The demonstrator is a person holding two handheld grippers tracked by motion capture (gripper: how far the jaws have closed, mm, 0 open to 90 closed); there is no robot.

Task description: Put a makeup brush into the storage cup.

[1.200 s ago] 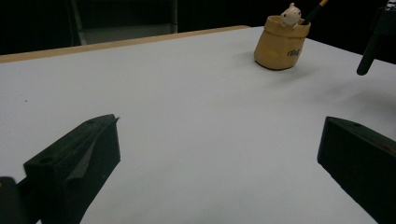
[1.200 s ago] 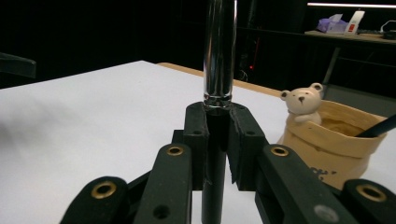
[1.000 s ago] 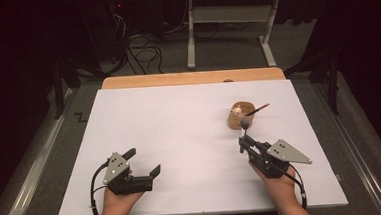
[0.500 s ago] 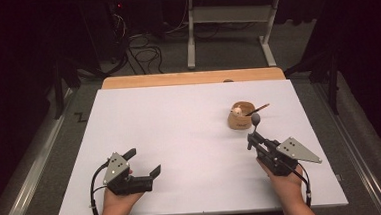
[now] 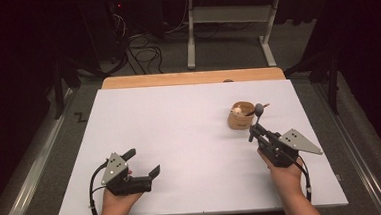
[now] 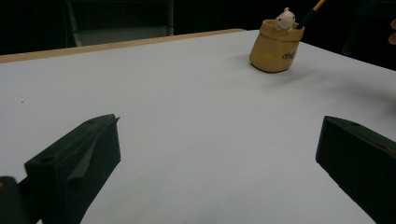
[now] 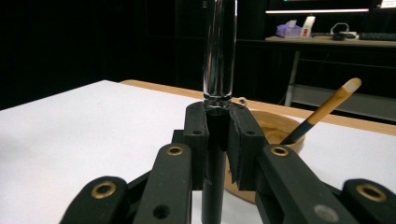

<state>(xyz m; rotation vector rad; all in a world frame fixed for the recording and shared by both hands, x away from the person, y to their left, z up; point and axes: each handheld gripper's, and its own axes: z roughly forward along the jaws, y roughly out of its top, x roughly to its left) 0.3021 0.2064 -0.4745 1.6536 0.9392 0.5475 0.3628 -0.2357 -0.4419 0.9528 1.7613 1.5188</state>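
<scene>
My right claw [image 7: 218, 140], clenched on a dark pen [image 7: 219, 51] held upright just beside the pen cup [image 5: 241, 115] on the worktop [image 5: 180, 138], likely drops it in next; my left claw [image 5: 141, 163] rests released.

White surface [image 5: 180, 138], bare over most of its area, with a wooden strip [image 5: 191, 78] along the far edge. Behind it a grey floor with a tangle of black cables [image 5: 142, 53] and a white table frame [image 5: 229, 30]. In the right gripper view, a background shelf [image 7: 327, 41] holds a purple tissue box [image 7: 289, 30] and small items too dim to identify.
</scene>
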